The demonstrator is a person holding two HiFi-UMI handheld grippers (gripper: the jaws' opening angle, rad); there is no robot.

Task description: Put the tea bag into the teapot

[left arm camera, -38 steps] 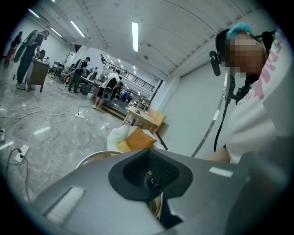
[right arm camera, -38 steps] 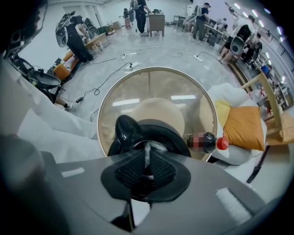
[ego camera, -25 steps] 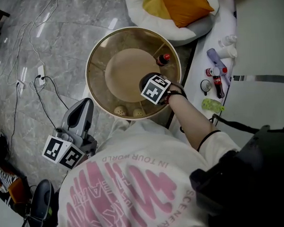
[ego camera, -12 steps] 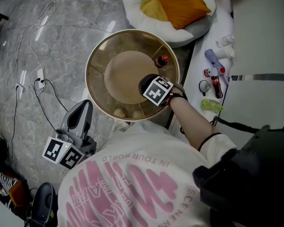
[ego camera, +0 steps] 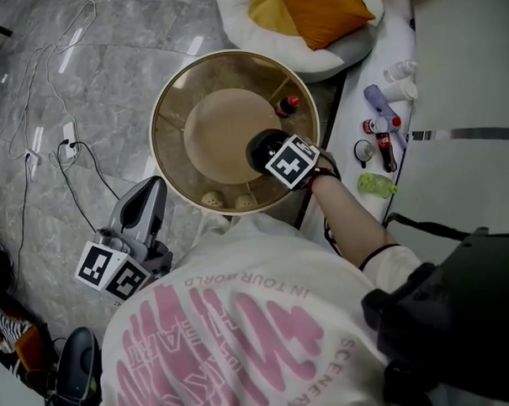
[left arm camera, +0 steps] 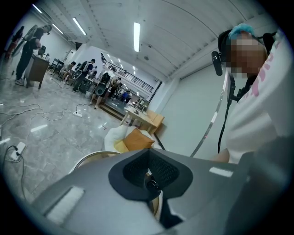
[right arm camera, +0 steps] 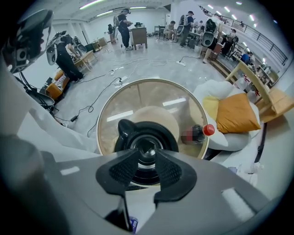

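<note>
The right gripper (right arm camera: pixel 146 157) holds its 2 jaws apart and empty, directly above the open teapot (right arm camera: pixel 168 140). A pale square just beyond them, inside, looks like the tea bag (right arm camera: pixel 147 149). Lifting straight up should avoid snagging it. The left gripper (left arm camera: pixel 148 161) is clenched on nothing.

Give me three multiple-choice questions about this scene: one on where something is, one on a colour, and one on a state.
1. Where does the right gripper hang?
A. over the teapot
B. over a cushion
C. over the floor

2. What colour is the bottle cap?
A. blue
B. red
C. green

3. How do the right gripper's jaws stand?
A. shut on a tea bag
B. shut and empty
C. apart

Answers: 1 A, the teapot's mouth shows through the gap between its jaws; 2 B, the cap is plainly red in the right gripper view; 3 C, a clear gap parts them.
</note>
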